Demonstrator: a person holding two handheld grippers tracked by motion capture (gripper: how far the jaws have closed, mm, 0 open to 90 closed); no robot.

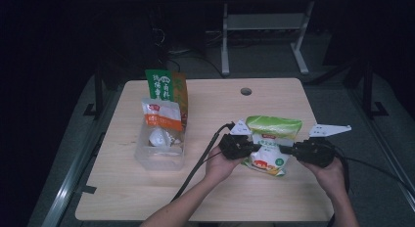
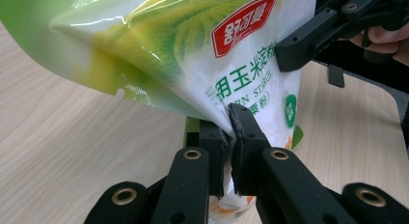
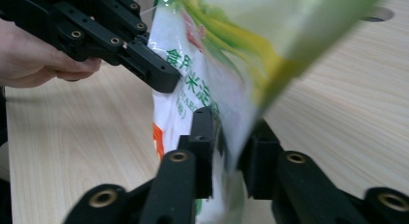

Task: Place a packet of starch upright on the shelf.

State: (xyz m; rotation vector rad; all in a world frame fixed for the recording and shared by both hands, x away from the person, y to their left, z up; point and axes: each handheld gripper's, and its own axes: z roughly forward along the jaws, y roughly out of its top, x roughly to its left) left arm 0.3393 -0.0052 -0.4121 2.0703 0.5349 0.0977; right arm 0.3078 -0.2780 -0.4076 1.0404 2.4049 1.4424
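A green and white corn starch bag [image 1: 270, 141] hangs above the middle right of the table, held from both sides. My left gripper [image 1: 251, 147] is shut on the bag's left edge. In the left gripper view its jaws pinch the bag [image 2: 202, 64] at the seam, gripper [image 2: 230, 137]. My right gripper [image 1: 283, 149] is shut on the bag's right edge; the right gripper view shows the bag [image 3: 202, 74] passing between its jaws, gripper [image 3: 231, 142]. The other gripper [image 3: 144, 64] bites the far edge there.
A clear plastic bin [image 1: 160, 148] stands at the table's left, holding a white and orange packet [image 1: 162, 120] and a tall green and orange bag [image 1: 167, 87]. A round cable hole [image 1: 246, 91] sits near the far edge. Cables trail off the front.
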